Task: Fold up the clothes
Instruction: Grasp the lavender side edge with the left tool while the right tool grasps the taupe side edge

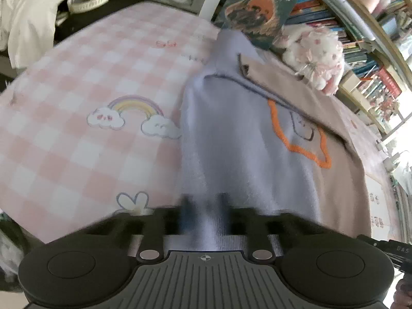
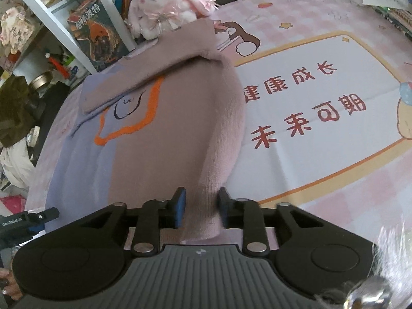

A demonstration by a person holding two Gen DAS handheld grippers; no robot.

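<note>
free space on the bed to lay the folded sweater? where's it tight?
Free: the pink checked bedsheet left of the lilac and mauve knit sweater, around the rainbow print. Also the white printed panel with red characters to the sweater's right. Crowded: the far edge, where the pink and white plush toy and a dark illustrated book sit against the sweater.

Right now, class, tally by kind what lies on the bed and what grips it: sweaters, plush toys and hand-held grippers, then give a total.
Sweaters: 1, the lilac-and-tan sweater.
Plush toys: 1, the pink-and-white plush toy.
Hand-held grippers: 2, the left hand-held gripper and the right hand-held gripper, each clamped on the sweater's near edge.
Total: 4.
</note>
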